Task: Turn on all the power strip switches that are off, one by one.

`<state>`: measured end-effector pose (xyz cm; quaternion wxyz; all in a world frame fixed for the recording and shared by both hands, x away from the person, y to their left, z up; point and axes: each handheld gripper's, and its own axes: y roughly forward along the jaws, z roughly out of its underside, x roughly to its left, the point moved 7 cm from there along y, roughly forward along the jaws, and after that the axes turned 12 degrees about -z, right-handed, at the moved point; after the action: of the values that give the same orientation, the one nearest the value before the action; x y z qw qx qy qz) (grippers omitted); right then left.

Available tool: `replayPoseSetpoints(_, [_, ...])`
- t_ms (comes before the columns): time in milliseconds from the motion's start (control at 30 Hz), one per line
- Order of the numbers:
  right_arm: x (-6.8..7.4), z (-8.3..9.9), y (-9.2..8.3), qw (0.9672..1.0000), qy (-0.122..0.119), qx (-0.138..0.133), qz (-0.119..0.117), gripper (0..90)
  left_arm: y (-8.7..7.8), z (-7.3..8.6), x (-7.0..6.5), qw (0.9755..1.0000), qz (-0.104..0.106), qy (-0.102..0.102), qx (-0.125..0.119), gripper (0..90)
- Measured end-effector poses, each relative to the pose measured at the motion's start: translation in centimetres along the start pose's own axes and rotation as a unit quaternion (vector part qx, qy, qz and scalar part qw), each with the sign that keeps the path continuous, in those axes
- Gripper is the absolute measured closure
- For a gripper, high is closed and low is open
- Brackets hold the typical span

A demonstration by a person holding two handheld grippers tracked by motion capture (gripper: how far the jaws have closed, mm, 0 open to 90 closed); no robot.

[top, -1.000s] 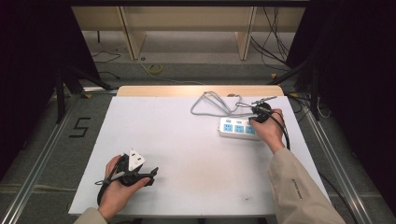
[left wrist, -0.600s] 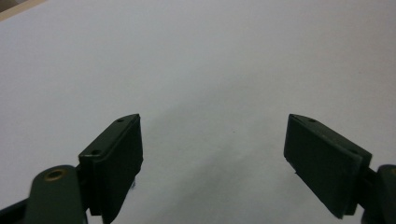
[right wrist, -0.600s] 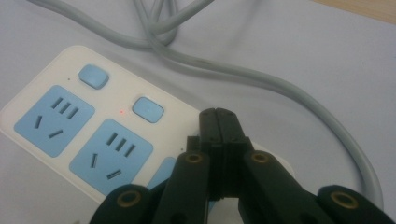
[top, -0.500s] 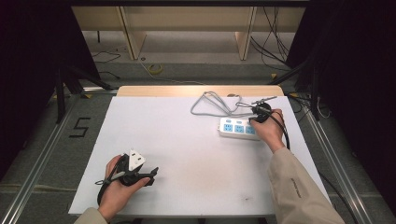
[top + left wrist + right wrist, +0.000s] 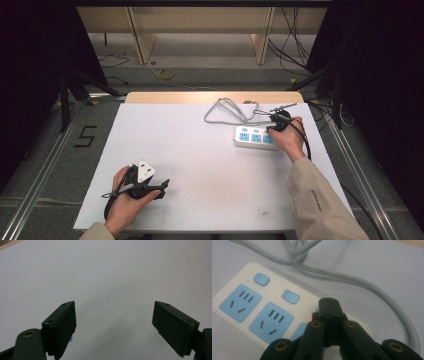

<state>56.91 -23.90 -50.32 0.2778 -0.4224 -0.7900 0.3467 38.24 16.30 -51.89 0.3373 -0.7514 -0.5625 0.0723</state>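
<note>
On the smooth white desk [image 5: 200, 150], a flat rectangular power strip [image 5: 254, 137] of glossy white plastic is seen lying toward the far right side, near the desk's pale wooden back edge. Three square blue socket faces with dark slots are set along the strip, and rounded blue switch buttons [image 5: 261, 279] sit beside them. From the strip a round grey cable [image 5: 227, 111] is led away in loose loops toward the back edge. The right tongs [image 5: 329, 302], matte black with brass-coloured rivets, are pressed together with nothing between them, their tips resting at the strip's third switch, at the end nearest the right hand [image 5: 287, 140]. Well apart from the strip, at the desk's near left corner, the left tongs [image 5: 113, 322] are held spread wide, their flat black pads empty over bare desk.
</note>
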Motion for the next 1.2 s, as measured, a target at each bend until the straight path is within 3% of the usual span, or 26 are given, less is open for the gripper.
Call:
replayPoseSetpoints(567, [0.21,-0.05,0.08,0.9999,-0.007,0.009,0.011,90.0,-0.03,0.02,-0.05,1.0,0.001,0.003,0.002,19.4])
replayPoseSetpoints(967, [0.7,-0.53,-0.16,0.9999,-0.005,-0.006,0.014,90.0,-0.02,0.0,-0.05,1.0,0.001,0.001,0.0,19.6])
replayPoseSetpoints(1200, [0.8,-0.56,-0.07,0.9999,-0.004,-0.001,0.014,90.0,-0.05,0.01,-0.02,1.0,0.001,0.003,0.0,19.6])
